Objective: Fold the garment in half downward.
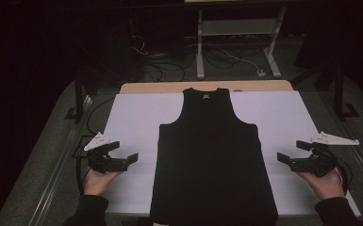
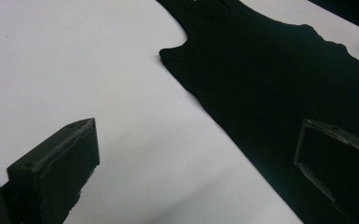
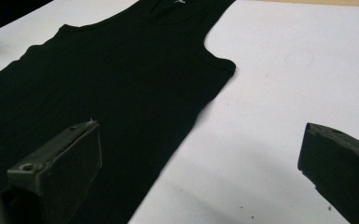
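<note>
A black tank top point(image 1: 212, 155) lies flat on the white table cover point(image 1: 132, 117), neck toward the far edge and hem at the near edge. My left gripper point(image 1: 122, 150) is open, held a little left of the top's left side, jaws toward the cloth. Along its own jaws the left gripper point(image 2: 196, 140) sees the top point(image 2: 279, 88) with its armhole and side seam. My right gripper point(image 1: 290, 151) is open too, just off the top's right side. Nothing is between the right gripper's point(image 3: 200, 140) jaws, with the tank top point(image 3: 121, 79) spread beyond them.
The white cover sits on a wooden table point(image 1: 169, 86) whose far edge shows. Beyond it the floor holds cables point(image 1: 169, 66) and a white stand point(image 1: 235, 42). Metal frame rails point(image 1: 52, 174) run along the table's sides.
</note>
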Motion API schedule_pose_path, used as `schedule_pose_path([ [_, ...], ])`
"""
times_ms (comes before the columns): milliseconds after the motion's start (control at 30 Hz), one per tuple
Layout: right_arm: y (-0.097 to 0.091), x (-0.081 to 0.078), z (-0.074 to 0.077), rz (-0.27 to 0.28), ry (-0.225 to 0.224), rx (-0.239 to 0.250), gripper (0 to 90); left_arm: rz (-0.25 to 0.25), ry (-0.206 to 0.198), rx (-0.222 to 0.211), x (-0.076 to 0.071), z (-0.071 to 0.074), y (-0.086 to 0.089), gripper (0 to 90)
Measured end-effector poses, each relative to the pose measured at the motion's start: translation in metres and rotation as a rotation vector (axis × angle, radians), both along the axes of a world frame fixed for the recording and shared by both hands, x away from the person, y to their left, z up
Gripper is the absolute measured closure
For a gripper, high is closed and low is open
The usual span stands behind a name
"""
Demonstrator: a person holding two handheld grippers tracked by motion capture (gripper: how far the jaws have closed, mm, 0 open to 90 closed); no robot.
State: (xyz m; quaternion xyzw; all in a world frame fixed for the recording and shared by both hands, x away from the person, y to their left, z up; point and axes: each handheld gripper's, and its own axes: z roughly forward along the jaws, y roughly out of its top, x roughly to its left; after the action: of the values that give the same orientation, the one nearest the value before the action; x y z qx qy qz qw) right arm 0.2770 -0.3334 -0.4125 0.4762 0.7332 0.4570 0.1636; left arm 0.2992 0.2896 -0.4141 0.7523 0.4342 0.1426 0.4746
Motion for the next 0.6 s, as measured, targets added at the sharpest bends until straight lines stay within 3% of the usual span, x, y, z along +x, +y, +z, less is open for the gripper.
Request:
schedule_pose_path([
  [600, -0.001, -0.0013, 0.0016, 0.001, 0.004, 0.01, 0.0, -0.035, -0.012, 0.002, 0.0001, 0.001, -0.0002, 0.0],
])
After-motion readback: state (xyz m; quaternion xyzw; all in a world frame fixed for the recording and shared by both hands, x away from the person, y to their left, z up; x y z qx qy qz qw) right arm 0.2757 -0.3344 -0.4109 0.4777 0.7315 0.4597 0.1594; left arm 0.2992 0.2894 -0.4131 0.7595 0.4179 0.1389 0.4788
